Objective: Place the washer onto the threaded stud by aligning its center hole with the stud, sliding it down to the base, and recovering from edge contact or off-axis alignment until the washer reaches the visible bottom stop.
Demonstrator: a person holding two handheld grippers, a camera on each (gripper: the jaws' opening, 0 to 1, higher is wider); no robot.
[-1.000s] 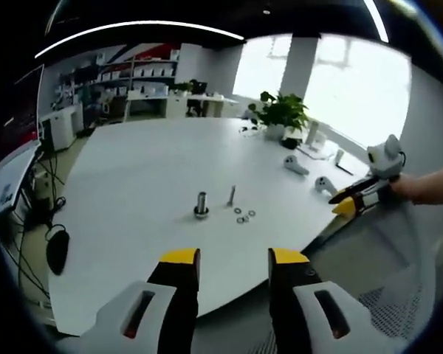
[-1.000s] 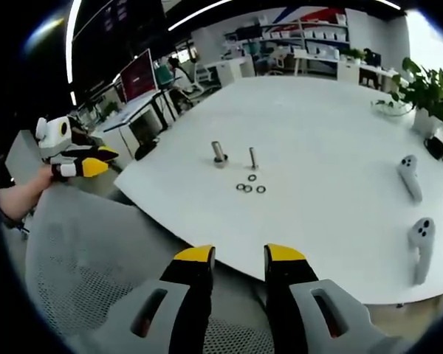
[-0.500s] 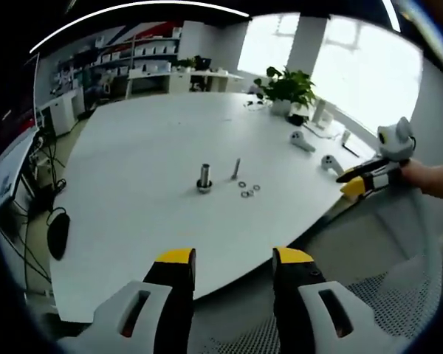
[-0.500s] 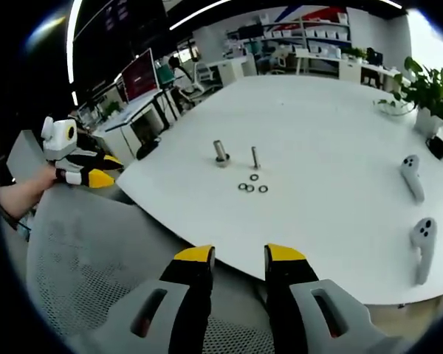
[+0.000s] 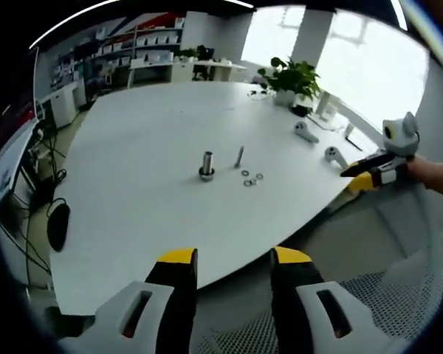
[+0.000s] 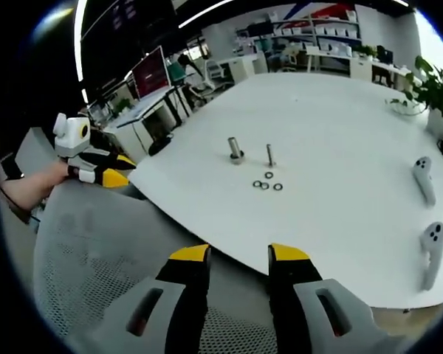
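Over the last second both cameras have drifted a little while the parts on the white table [image 5: 133,192] kept their layout, so the change is in the person's hands, not in the work. In the left gripper view the table has slid upward and the mesh chair [image 5: 369,310] fills more of the bottom, which reads as the left gripper [image 5: 234,267] easing back and tipping down. In the right gripper view the parts have shifted slightly right and the left gripper [image 6: 107,171], held in a hand off the table's near-left edge, has risen a touch.

The threaded stud [image 5: 239,156] stands upright well in from the near edge, beside a thicker metal post [image 5: 207,164] on a round base. Four small washers [image 5: 252,178] lie flat in a loose cluster just beside the stud, on its near side, none on it.

Both grippers hang off the near edge of the table, well apart from the parts. The left gripper's yellow-tipped jaws stand spread with nothing between them; the right gripper [image 6: 236,264] shows the same empty gap, and from the left gripper view [image 5: 365,171] its tips look nearly together, so its spread is modest.

The task appears not yet begun: no washer is picked, and the approach over the table is still to come.
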